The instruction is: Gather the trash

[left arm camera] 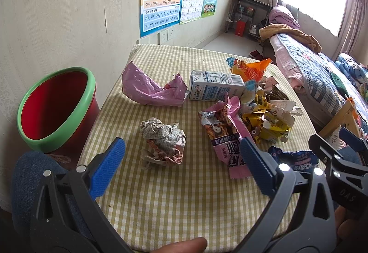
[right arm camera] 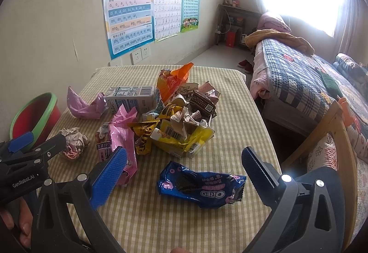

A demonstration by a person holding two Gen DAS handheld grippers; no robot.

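- A small table [right arm camera: 230,115] covered in a green-and-cream checked cloth stood against a pale wall, with trash scattered over it.
- The left gripper [left arm camera: 181,156] hovered low over the near edge of the table, its 2 blue-padded jaws spread wide and holding nothing.
- Between and just beyond those jaws lay a crumpled ball of printed paper [left arm camera: 164,140], apart from both pads.
- The right gripper [right arm camera: 184,162] also hung over the near edge, jaws spread wide and empty.
- A flattened blue Oreo wrapper [right arm camera: 200,185] lay on the cloth between the right gripper's pads, touching neither.
- A pink snack wrapper [right arm camera: 122,142] lay just beside the right gripper's left pad, which hid its near end.
- Behind it sat a heap of yellow and brown wrappers [right arm camera: 181,128], with an orange wrapper [right arm camera: 174,80] standing up at the far side.
- A white milk carton [left arm camera: 215,88] lay on its side near the table's middle, next to a crumpled pink plastic bag [left arm camera: 149,87].
- A red bin with a green rim [left arm camera: 57,108] stood off the table's left side, tilted toward the camera and looking empty.
- Pinyin charts [right arm camera: 128,9] hung on the wall, and a bed with a checked quilt [right arm camera: 306,82] stood to the right under a bright window.
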